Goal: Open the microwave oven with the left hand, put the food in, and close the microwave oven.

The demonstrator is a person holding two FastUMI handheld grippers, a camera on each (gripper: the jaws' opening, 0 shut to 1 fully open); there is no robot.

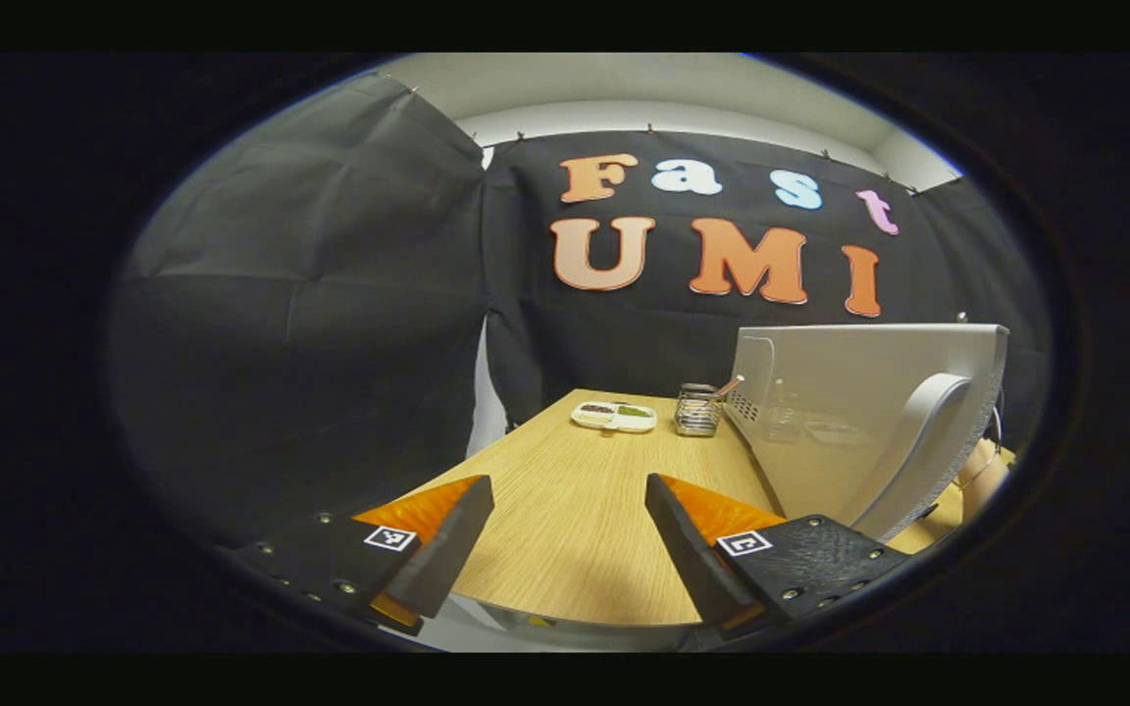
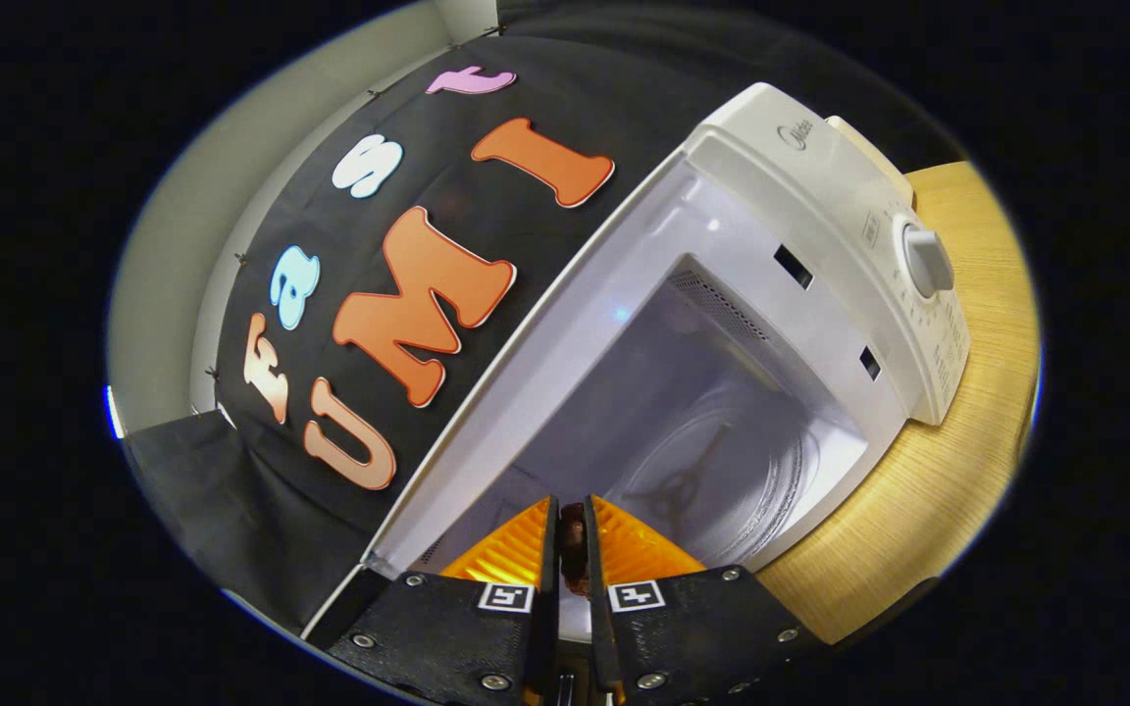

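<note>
Already the microwave (image 2: 722, 324) door (image 1: 859, 422) is swung open, and the food (image 2: 573, 549) is pinched between the closed fingers of the right tool (image 2: 570, 579) at the cavity mouth. The left tool (image 1: 565, 539) is held open and empty over the bench (image 1: 575, 510). Next, the food should be carried deeper and set on the turntable (image 2: 722, 471).

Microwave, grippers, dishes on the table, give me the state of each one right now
Microwave: door swung open, cavity empty.
Left gripper: open, holding nothing.
Right gripper: shut on a small dark food item.
Divided dish: on table, food inside.
Wire holder: upright.
</note>
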